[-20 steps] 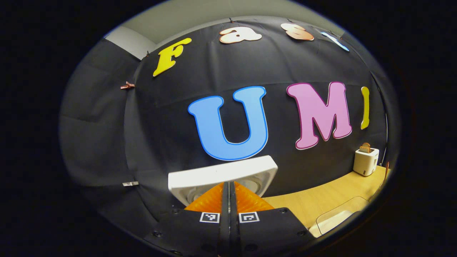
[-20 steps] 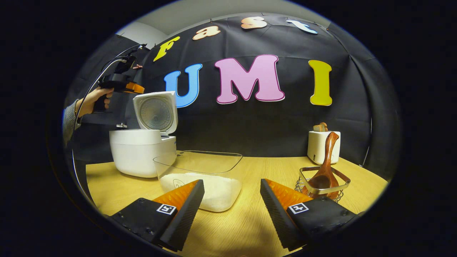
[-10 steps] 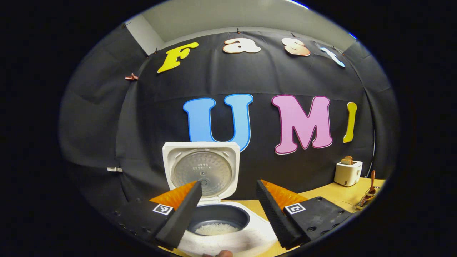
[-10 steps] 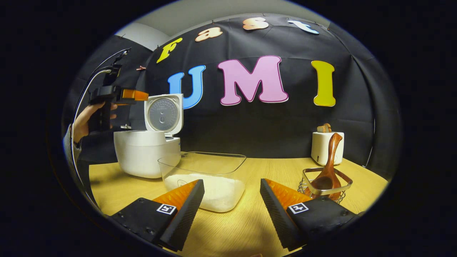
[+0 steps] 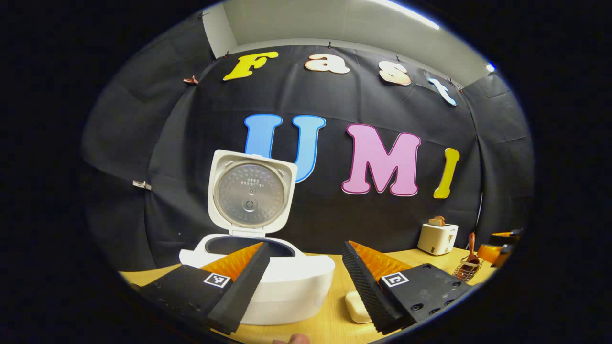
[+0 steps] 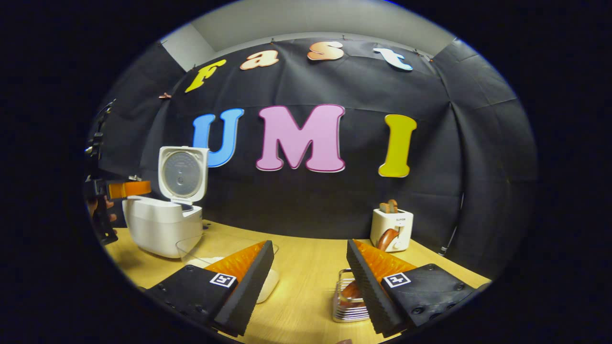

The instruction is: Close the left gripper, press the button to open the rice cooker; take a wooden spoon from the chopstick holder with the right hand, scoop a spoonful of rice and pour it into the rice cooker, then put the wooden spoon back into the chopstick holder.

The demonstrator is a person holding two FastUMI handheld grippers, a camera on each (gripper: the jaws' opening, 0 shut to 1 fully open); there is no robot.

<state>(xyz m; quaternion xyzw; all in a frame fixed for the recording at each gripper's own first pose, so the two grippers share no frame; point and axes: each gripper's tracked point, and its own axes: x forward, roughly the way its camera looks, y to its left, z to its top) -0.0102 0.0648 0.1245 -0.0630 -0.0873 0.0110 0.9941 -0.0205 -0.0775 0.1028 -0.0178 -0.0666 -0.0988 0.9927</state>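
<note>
The white rice cooker stands with its lid upright and open. My left gripper is open just in front of it, holding nothing. In the right gripper view the cooker is at the far left, with the left gripper beside it. My right gripper is open and empty above the table. The wire chopstick holder sits just inside its right finger. The wooden spoon leans up out of the holder. A clear container with white rice lies behind the left finger.
A white toaster with bread stands at the back right of the wooden table. In the left gripper view the toaster, spoon and holder are far right, and a pale rounded object lies beside the cooker.
My left gripper, shut against the lid a second ago, has opened and drawn back, and the lid now stands fully open. My right gripper has moved closer to the holder.
</note>
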